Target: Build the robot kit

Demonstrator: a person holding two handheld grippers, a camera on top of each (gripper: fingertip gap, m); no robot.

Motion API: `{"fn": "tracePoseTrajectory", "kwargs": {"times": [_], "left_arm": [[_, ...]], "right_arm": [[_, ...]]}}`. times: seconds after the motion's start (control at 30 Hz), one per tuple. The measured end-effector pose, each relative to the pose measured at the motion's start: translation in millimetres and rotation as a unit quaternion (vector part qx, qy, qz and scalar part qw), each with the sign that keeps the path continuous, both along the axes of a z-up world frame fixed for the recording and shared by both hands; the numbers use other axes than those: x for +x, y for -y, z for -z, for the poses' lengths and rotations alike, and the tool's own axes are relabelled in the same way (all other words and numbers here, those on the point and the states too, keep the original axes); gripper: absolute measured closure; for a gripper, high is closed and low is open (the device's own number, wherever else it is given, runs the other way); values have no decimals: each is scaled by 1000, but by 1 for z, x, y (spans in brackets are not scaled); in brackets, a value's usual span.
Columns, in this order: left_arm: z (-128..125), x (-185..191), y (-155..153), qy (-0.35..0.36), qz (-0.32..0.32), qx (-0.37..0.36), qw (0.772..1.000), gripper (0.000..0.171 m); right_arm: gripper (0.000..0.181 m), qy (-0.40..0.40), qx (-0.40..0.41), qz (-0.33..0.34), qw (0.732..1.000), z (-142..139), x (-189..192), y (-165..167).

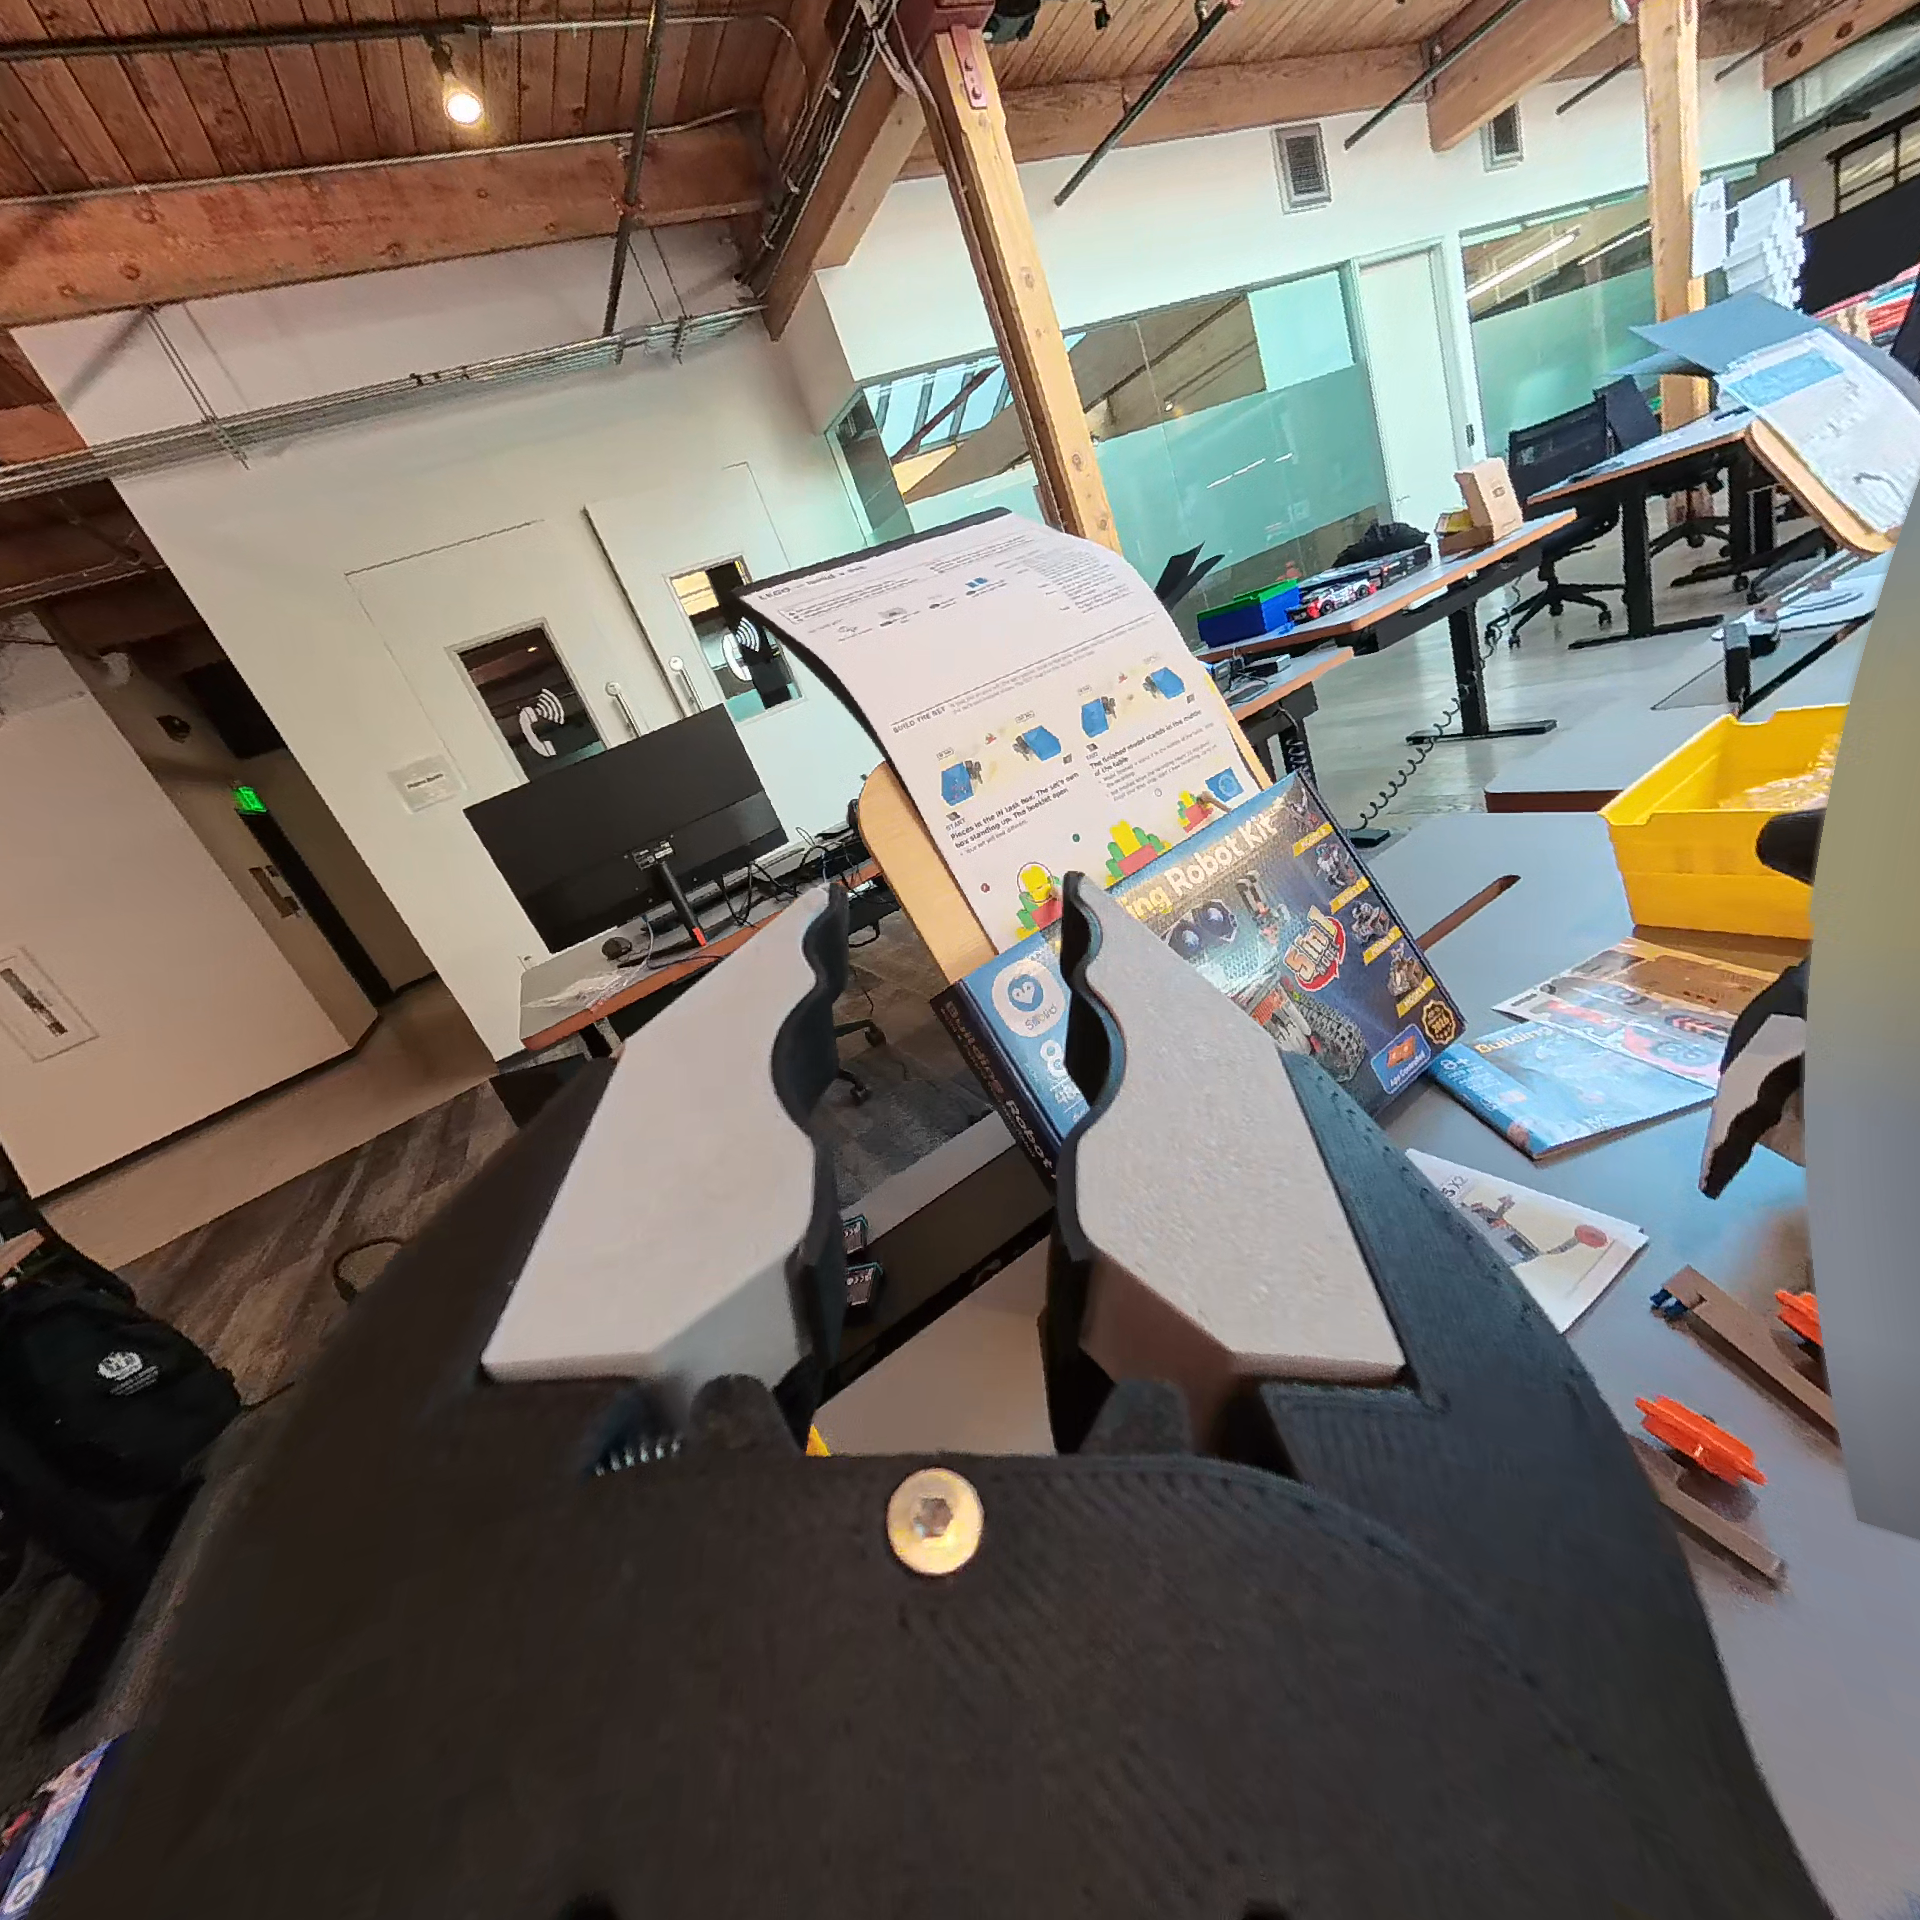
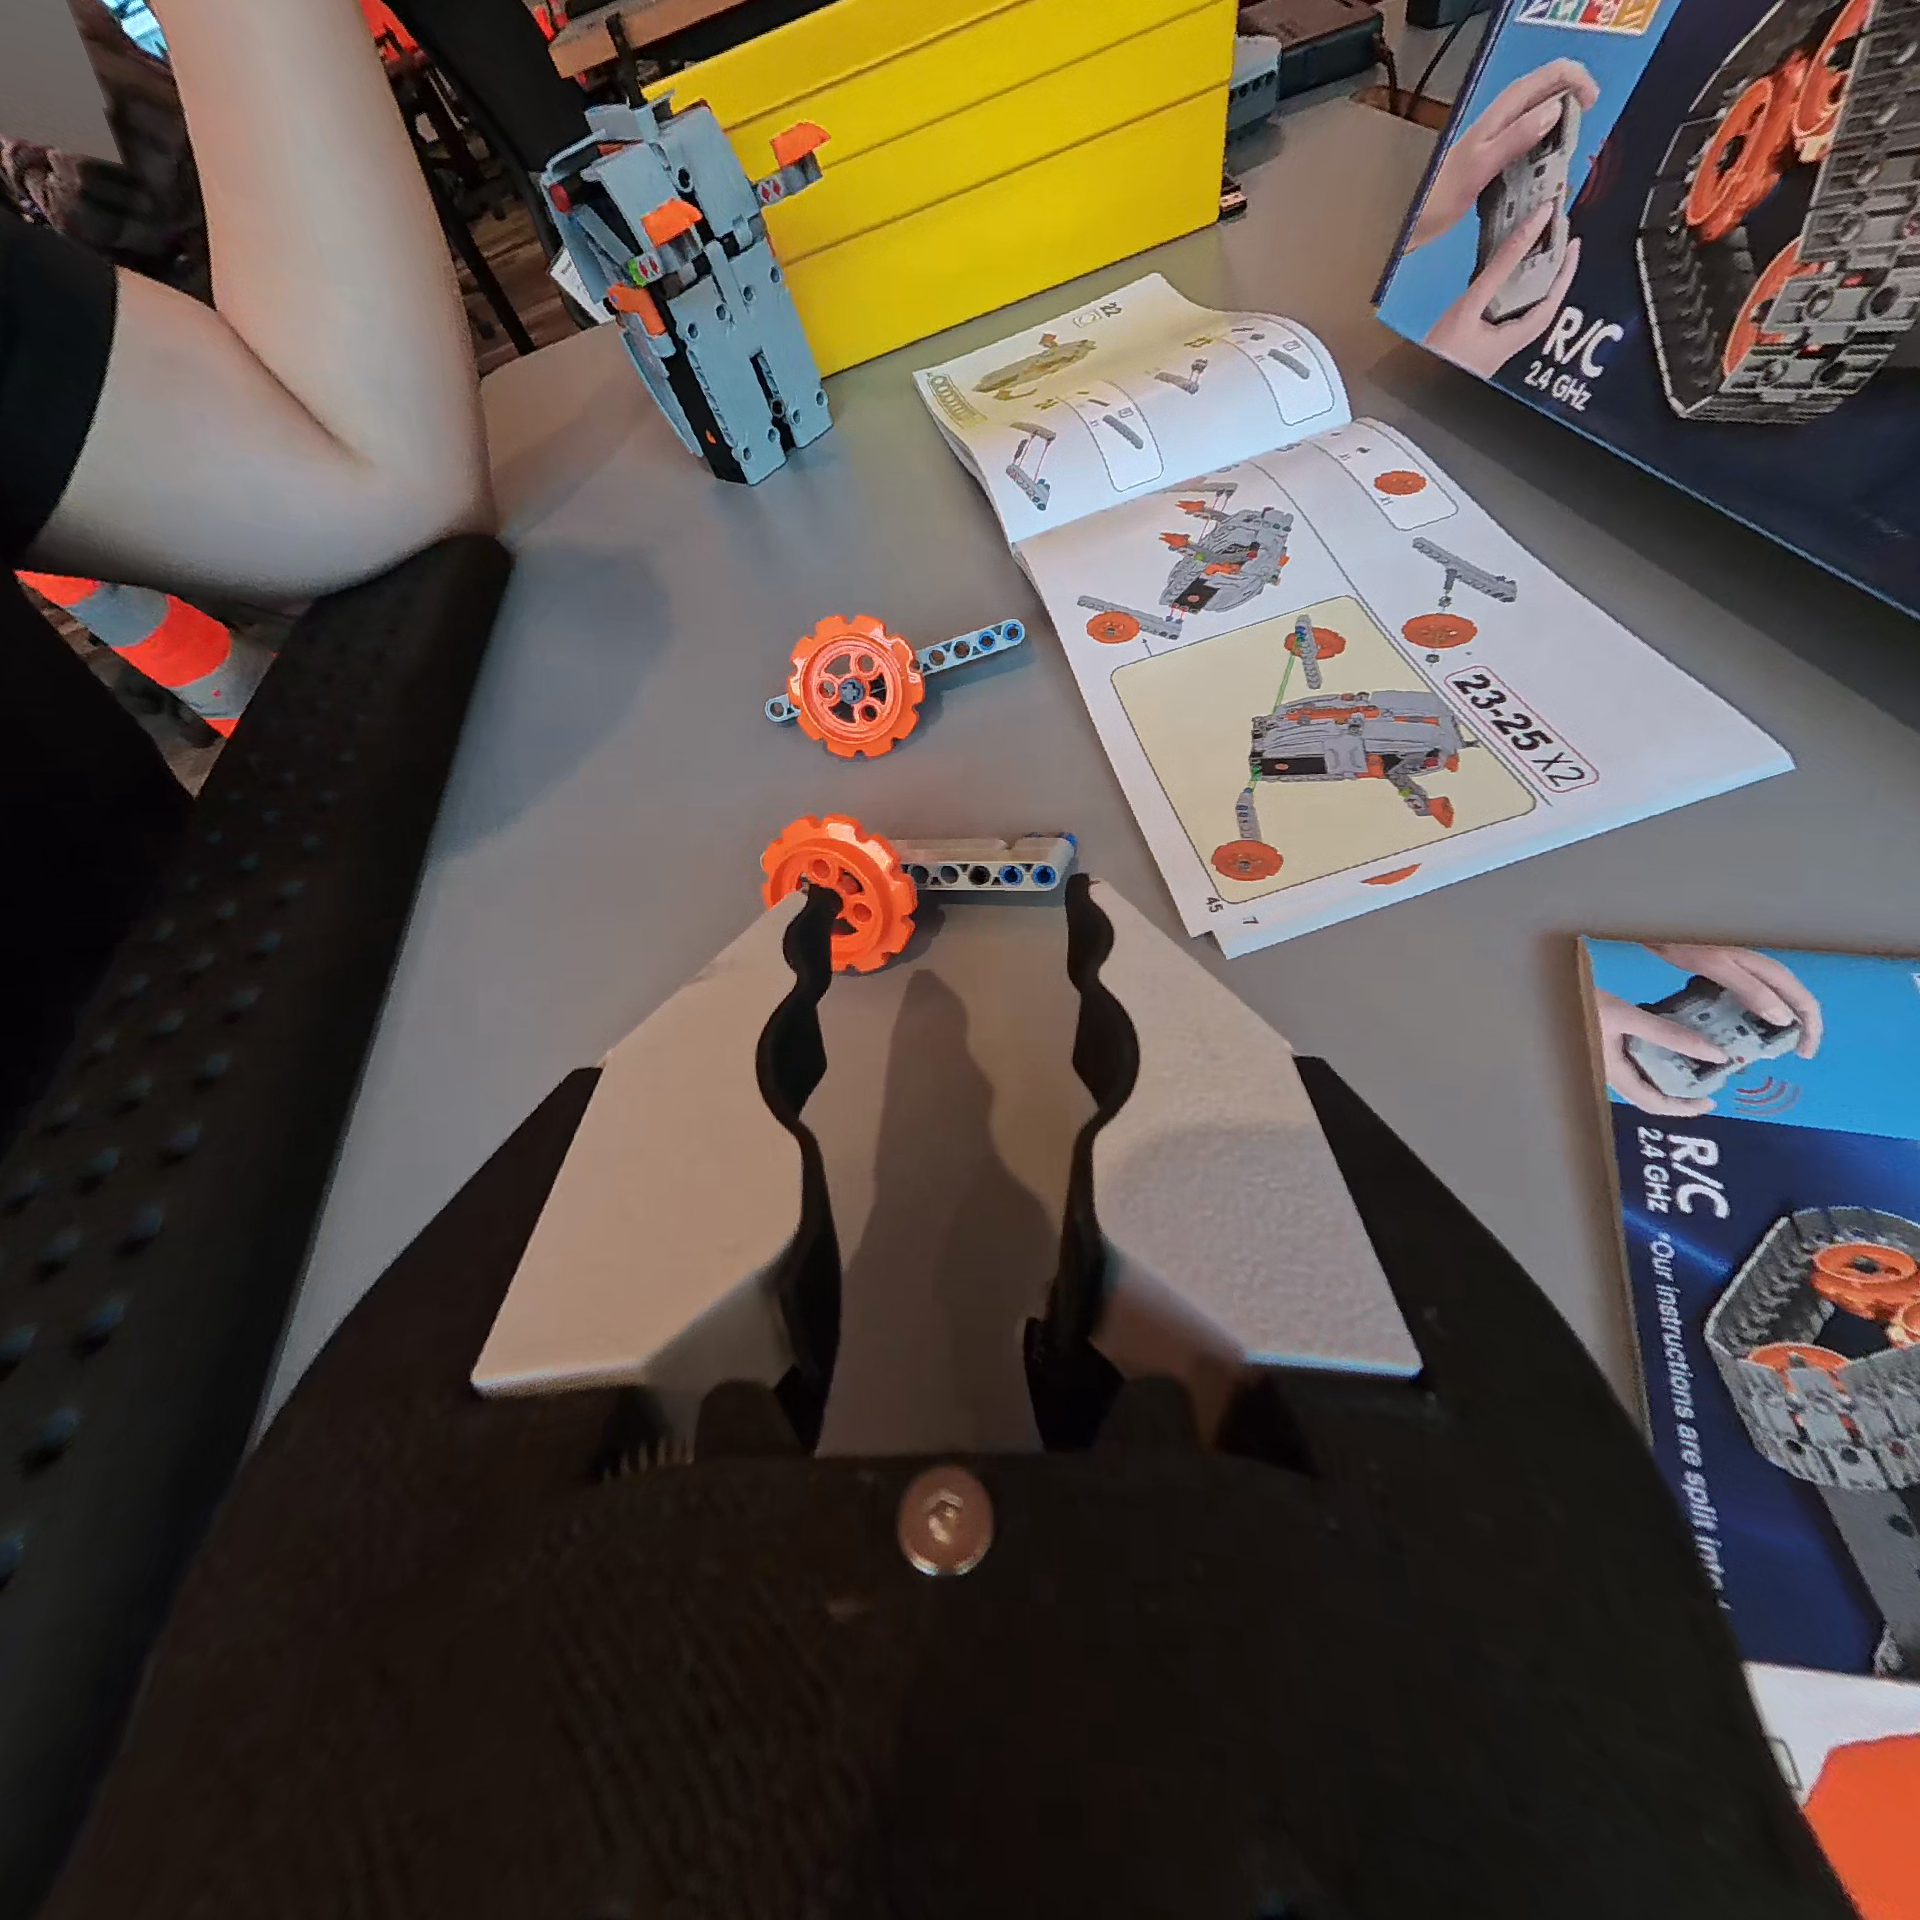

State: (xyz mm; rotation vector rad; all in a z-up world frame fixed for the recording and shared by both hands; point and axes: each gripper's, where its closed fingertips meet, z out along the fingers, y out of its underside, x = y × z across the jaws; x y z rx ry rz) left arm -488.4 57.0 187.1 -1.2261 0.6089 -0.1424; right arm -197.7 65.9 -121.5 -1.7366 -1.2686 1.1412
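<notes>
In the right wrist view, my right gripper (image 2: pixel 940 899) is open and low over the grey table (image 2: pixel 623 831). Just past its tips lies an orange toothed wheel (image 2: pixel 847 894) pinned on a short grey holed beam (image 2: pixel 987 862). The left fingertip (image 2: pixel 805 925) overlaps the wheel; I cannot tell whether it touches. A second orange wheel on a thinner beam (image 2: pixel 857 686) lies farther off. My left gripper (image 1: pixel 951 914) is open and empty, raised in the air and facing a blue kit box (image 1: pixel 1247 966). Both wheel pieces (image 1: pixel 1699 1444) show at its lower right.
A part-built grey and orange model (image 2: pixel 696 301) stands by a yellow bin (image 2: pixel 987 156). An open instruction booklet (image 2: pixel 1299 623), a kit box (image 2: pixel 1714 208) and another booklet (image 2: pixel 1766 1247) lie to the right. A person's arm (image 2: pixel 291 364) is on the left. A printed sheet on a board (image 1: pixel 997 707) stands behind the box.
</notes>
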Motion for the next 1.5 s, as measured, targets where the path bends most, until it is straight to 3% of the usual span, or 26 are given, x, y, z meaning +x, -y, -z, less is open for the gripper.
{"fn": "tracePoseTrajectory", "kwargs": {"times": [0.47, 1.03, 1.5], "left_arm": [[16, 7, -29, -8, -36, -38, 999, 132], [1, 26, 1, -17, -12, -5, 1000, 131], [-5, -3, -3, 7, -61, -4, 998, 131]], "right_arm": [[136, 29, 33, -15, 999, 6, -3, 7], [136, 48, 41, -17, 998, 12, -5, 8], [135, 16, 11, -33, 999, 4, -3, 11]]}}
